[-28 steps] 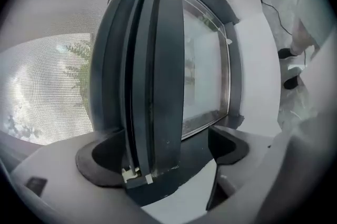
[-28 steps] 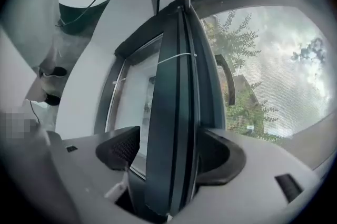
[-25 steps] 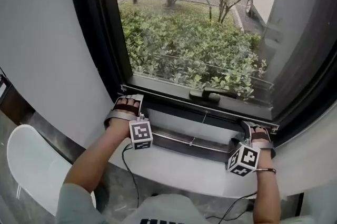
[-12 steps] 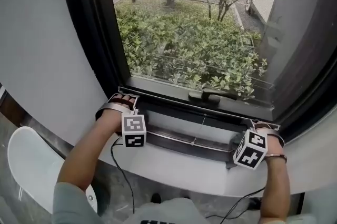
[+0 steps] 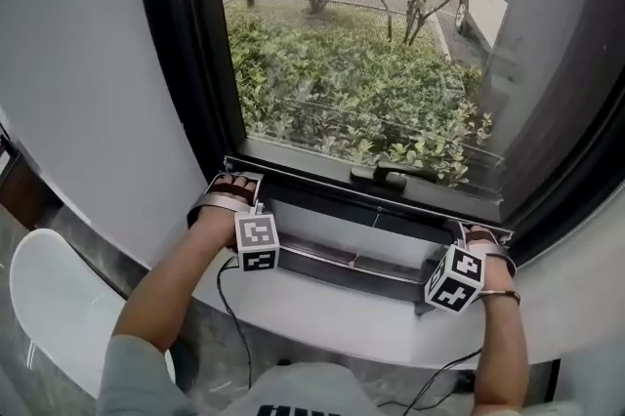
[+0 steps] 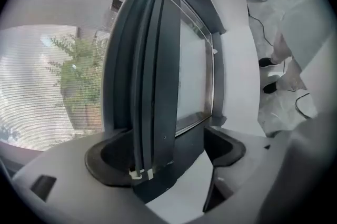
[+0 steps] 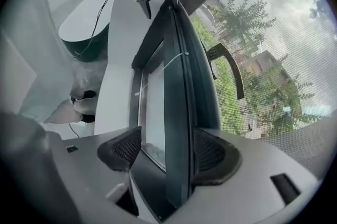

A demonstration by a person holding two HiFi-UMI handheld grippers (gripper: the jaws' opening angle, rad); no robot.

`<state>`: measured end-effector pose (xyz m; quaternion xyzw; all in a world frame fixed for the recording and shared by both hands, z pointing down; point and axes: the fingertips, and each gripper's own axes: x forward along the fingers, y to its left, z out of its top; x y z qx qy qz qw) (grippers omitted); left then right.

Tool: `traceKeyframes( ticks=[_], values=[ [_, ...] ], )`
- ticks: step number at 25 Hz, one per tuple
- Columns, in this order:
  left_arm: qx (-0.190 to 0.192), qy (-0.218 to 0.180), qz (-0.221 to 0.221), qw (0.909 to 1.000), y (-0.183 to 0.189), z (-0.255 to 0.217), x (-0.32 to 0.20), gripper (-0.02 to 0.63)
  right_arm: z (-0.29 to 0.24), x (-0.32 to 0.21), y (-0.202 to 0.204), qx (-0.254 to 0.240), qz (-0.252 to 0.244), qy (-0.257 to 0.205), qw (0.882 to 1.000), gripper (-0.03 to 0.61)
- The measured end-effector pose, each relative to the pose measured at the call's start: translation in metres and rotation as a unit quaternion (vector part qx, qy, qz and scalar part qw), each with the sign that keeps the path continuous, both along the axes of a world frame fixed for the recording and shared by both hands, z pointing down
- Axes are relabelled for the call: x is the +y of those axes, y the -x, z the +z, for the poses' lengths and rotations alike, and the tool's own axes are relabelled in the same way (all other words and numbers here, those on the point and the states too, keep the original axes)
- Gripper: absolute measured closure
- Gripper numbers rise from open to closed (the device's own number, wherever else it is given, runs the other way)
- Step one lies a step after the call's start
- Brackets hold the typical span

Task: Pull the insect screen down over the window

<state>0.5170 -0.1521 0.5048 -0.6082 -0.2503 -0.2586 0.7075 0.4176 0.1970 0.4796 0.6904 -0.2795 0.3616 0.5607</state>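
The insect screen's mesh (image 5: pixel 352 62) covers the window, and its dark bottom bar (image 5: pixel 322 186) lies low along the frame, with a black handle (image 5: pixel 395 175) at mid-length. My left gripper (image 5: pixel 234 182) is at the bar's left end. In the left gripper view the bar (image 6: pixel 158 86) runs between its jaws (image 6: pixel 168 157); they have just been opening, and a gap shows at the right pad (image 6: pixel 226 146). My right gripper (image 5: pixel 476 233) is at the bar's right end. There both pads (image 7: pixel 210 154) sit against the bar (image 7: pixel 176 102), with my right gripper (image 7: pixel 167 152) shut on it.
A white sill (image 5: pixel 322 316) runs under the window. The dark window frame (image 5: pixel 186 43) rises at the left. A white rounded seat (image 5: pixel 49 307) stands at the lower left. Cables (image 5: pixel 234 326) hang from both grippers. The handle (image 7: pixel 230 68) juts out on the mesh side.
Both grippers stay at the bar's two ends. The right gripper's marker cube has tilted. The left hand shifted slightly left and came back.
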Motion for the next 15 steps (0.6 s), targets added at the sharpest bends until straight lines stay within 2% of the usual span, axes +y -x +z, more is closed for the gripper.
traceKeyframes(
  ticks=[3, 5, 6, 8, 10, 15],
  values=[
    [0.022, -0.010, 0.025, 0.9994, -0.003, -0.006, -0.002, 0.189, -0.007, -0.003, 0.002, -0.036, 0.003, -0.020, 0.999, 0.268],
    [0.064, -0.006, 0.038, 0.9972, -0.008, -0.007, -0.001, 0.189, -0.009, -0.003, 0.002, -0.041, 0.003, -0.019, 0.999, 0.268],
    [0.090, 0.009, 0.039, 0.9951, -0.011, -0.008, 0.001, 0.189, -0.010, -0.002, 0.001, -0.037, 0.002, -0.017, 0.999, 0.268],
    [0.138, 0.058, 0.033, 0.9882, -0.018, -0.011, 0.006, 0.189, -0.012, -0.001, -0.001, -0.022, 0.001, -0.015, 1.000, 0.268],
    [0.170, 0.095, 0.024, 0.9806, -0.024, -0.011, 0.011, 0.187, -0.012, -0.001, -0.003, -0.001, -0.002, -0.011, 1.000, 0.268],
    [0.200, 0.115, 0.006, 0.9730, -0.028, -0.008, 0.013, 0.187, -0.008, 0.001, -0.007, 0.067, -0.017, 0.018, 0.997, 0.268]
  ],
)
